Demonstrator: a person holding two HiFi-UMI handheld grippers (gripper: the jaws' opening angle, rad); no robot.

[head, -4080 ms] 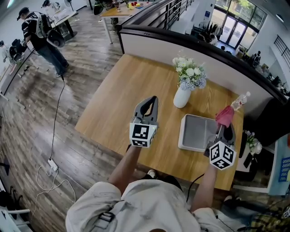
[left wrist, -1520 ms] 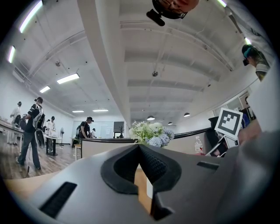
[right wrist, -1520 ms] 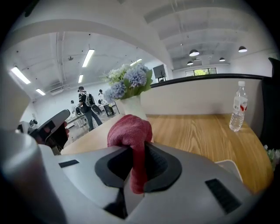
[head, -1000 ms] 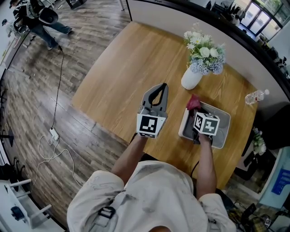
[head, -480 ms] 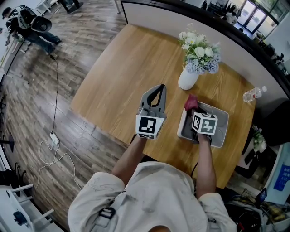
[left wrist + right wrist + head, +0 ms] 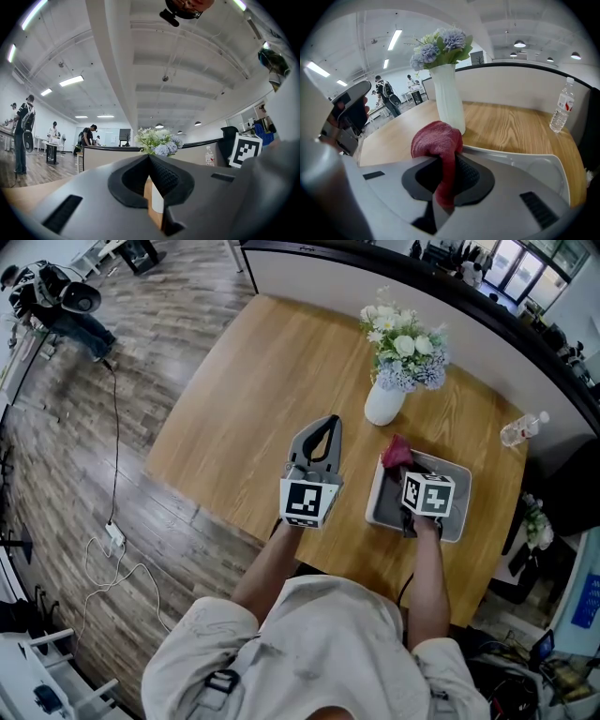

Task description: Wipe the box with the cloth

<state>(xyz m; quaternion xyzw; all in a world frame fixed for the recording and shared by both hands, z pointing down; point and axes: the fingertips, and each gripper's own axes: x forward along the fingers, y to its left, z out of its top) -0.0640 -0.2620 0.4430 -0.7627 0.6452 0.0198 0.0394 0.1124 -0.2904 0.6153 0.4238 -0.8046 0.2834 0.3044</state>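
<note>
The box (image 6: 457, 521) is set near the desk's (image 6: 253, 399) front right edge. The flower vase (image 6: 383, 406) is placed just behind its left corner, the water bottle (image 6: 520, 429) farther right; the cloth (image 6: 397, 452) is held over that corner.

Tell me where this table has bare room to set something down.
The wide bare stretch of table left of the vase, beyond the left gripper. Crowded on the right: vase, box, right gripper with cloth, bottle.
</note>
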